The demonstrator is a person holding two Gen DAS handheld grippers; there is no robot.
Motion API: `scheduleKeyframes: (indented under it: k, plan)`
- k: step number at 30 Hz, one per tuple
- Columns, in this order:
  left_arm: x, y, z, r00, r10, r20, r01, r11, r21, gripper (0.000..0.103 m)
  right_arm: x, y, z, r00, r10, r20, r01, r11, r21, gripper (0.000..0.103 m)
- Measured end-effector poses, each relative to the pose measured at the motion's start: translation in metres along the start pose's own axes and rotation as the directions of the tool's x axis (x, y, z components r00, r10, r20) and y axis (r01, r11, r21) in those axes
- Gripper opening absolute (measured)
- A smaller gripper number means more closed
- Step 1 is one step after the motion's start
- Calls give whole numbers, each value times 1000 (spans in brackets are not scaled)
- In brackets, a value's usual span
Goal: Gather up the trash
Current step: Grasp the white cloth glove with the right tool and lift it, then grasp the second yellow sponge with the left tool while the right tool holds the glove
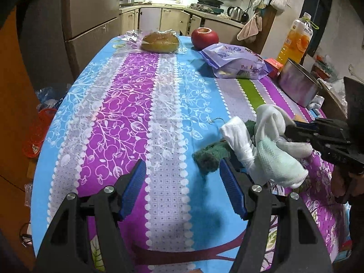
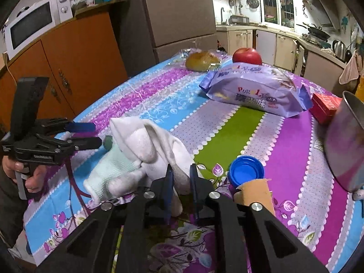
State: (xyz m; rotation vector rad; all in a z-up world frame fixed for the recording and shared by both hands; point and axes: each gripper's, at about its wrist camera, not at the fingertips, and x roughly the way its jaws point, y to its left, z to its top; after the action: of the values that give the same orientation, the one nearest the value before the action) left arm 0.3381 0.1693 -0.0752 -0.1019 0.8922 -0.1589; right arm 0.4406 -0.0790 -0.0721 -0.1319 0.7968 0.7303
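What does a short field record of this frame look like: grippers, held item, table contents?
left gripper: open, over the tablecloth, holding nothing
right gripper: shut on white socks
beside socks: green cloth, blue cap, cardboard tube
far end: bun, apple, purple bag
right side: pot, red box

Light: dim indoor light, brightest at my kitchen window (image 2: 276, 2).
Shadows: soft, under my claws on the surface (image 1: 168, 118).
Edges: strong fisheye bending, dark corners.
Focus: slightly soft overall.
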Motion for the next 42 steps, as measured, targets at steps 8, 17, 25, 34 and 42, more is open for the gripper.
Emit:
scheduleKeyframes:
  k: [8,17,25,34,42]
  plan:
    - [-9,-19,-4,999,4,32,-5,999,34,64,-106,25,-4,967,-5,253,8,1000,-11,8]
    - [-14,-54,-9,999,-6,44,1,995,100,64,-217,17,-37,887,-101,451,77,995,71,8]
    - [-3,-129,9,996,-77,49,69,985,159,69,-238,-9,-76,884,-204,420,147,975,165,8]
    - [53,-191,28,999,-49,18,49,999,-5,80,-229,-32,-106,897,-228,379,153,964,220,8]
    - [74,-217,31,999,53,12,-53,998,-29,84,-221,-36,-112,910,-203,361,134,969,206,8]
